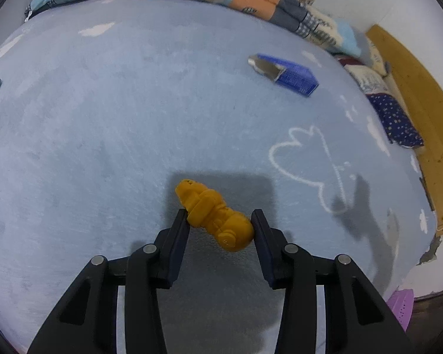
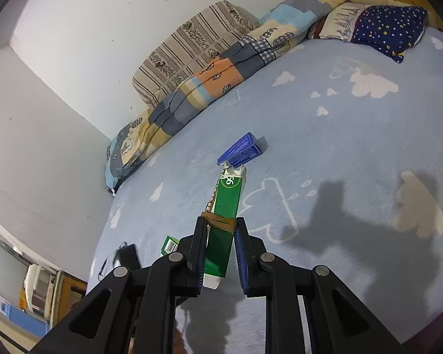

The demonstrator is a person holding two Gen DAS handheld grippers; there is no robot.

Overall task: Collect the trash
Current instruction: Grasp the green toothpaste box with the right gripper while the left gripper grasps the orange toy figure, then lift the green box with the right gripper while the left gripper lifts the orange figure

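An orange plastic toy figure [image 1: 214, 214] lies on the light blue bed sheet [image 1: 103, 118], between the fingers of my left gripper [image 1: 220, 216], whose jaws stand around it and touch its two ends. A blue carton [image 1: 286, 73] with an open silver end lies farther off on the sheet, to the right; it also shows in the right wrist view [image 2: 240, 150]. My right gripper [image 2: 221, 224] is shut on a tall green carton [image 2: 226, 215] with a torn white top and a brown band.
A patchwork quilt [image 2: 206, 85], a striped cushion [image 2: 189, 47] and a starry blue pillow [image 2: 389, 29] line the wall side of the bed. A small green box [image 2: 170, 244] lies left of the right gripper. A wooden bed frame [image 1: 413, 94] runs along the right.
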